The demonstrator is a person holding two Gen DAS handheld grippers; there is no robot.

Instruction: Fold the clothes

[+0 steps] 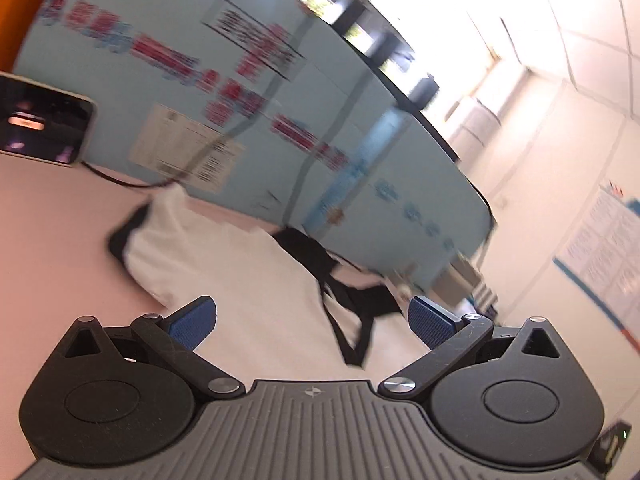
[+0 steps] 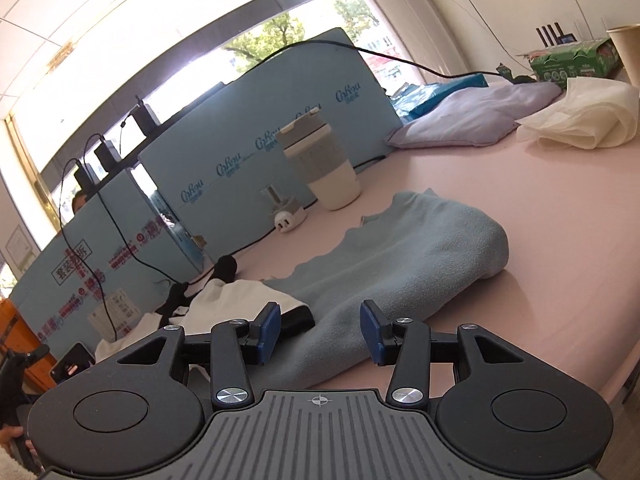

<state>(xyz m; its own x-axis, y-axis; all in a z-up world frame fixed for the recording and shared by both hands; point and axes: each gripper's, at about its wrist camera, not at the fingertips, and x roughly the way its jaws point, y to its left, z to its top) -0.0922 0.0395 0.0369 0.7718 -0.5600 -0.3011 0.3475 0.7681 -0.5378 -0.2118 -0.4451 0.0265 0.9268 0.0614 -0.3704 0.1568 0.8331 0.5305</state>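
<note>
The white garment with black trim (image 1: 224, 256) lies crumpled on the pink table (image 1: 56, 232), and in the left wrist view it sits straight ahead of the left gripper (image 1: 312, 320), from about 10 o'clock to 1 o'clock. Its long axis runs from a black cuff at 10 o'clock toward the black straps at 1 o'clock. The left gripper's jaws are spread wide, with nothing between them; the cloth lies beyond and under them, and contact cannot be told.

In the right wrist view the same white garment (image 2: 224, 300) lies at 10 o'clock of the right gripper (image 2: 320, 332), its edge just beside the left pad. Directly ahead at 12 o'clock is a blue-grey fleece (image 2: 400, 256), stretching toward 1 o'clock. The right gripper's jaws stand partly apart and pinch nothing.

Judging by this, the left gripper faces the white garment more squarely, so it seems better placed for the next grab.

A lidded cup (image 2: 324, 164) and a charger (image 2: 288, 216) stand farther back at 12 o'clock.
</note>
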